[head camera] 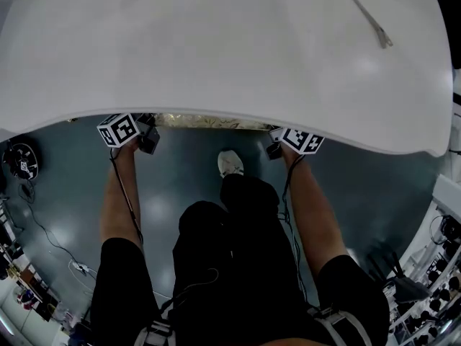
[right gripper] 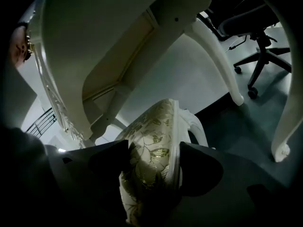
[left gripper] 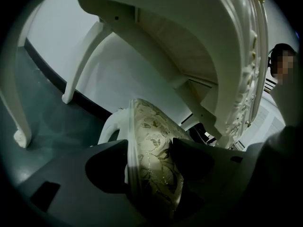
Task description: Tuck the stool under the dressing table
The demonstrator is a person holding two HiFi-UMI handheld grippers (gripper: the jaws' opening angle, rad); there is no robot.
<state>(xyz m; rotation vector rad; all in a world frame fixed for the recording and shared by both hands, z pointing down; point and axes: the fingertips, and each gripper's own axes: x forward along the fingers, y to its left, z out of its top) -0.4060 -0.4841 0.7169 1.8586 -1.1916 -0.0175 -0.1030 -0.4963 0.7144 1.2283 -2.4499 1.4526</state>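
a slim metal tool (head camera: 369, 18), a clip or tweezers, is lying slantwise at the upper right of the head view. a dark teal floor (head camera: 65, 207) is showing below, and a round black device (head camera: 21, 158) is sitting on it at the far left, with a white power strip (head camera: 81, 269) lying nearer the person. a black office chair (right gripper: 251, 20) is standing on castors in the right gripper view. a white wall (left gripper: 52, 22) is meeting the floor along a black skirting (left gripper: 45, 66).

A workroom or lab: cables (head camera: 39, 225) trail across the dark floor (head camera: 180, 157), an office chair (right gripper: 255, 20) stands nearby, and gear-cluttered shelves (head camera: 441, 262) line the edge.
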